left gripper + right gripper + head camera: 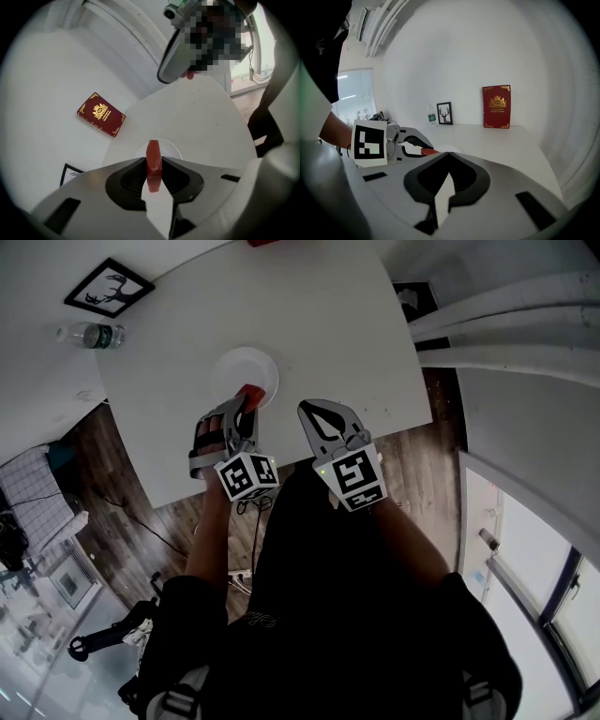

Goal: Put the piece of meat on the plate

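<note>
Two grippers are over the white bench [319, 324], one in each of my hands. My left gripper [153, 164] is clamped partway closed on the piece of meat [153, 151], a red slab held edge-up between the pads. It is over the near rim of the white plate [234, 367]; I cannot tell whether it touches. My right gripper [449, 153] is just beside it, tips together with nothing between them. Against the far wall, a dark red book [101, 114] carries a gold crest and gold lettering too small to read. A water bottle [91, 335] has a green label, print illegible, beside a framed stag picture [109, 287].
</note>
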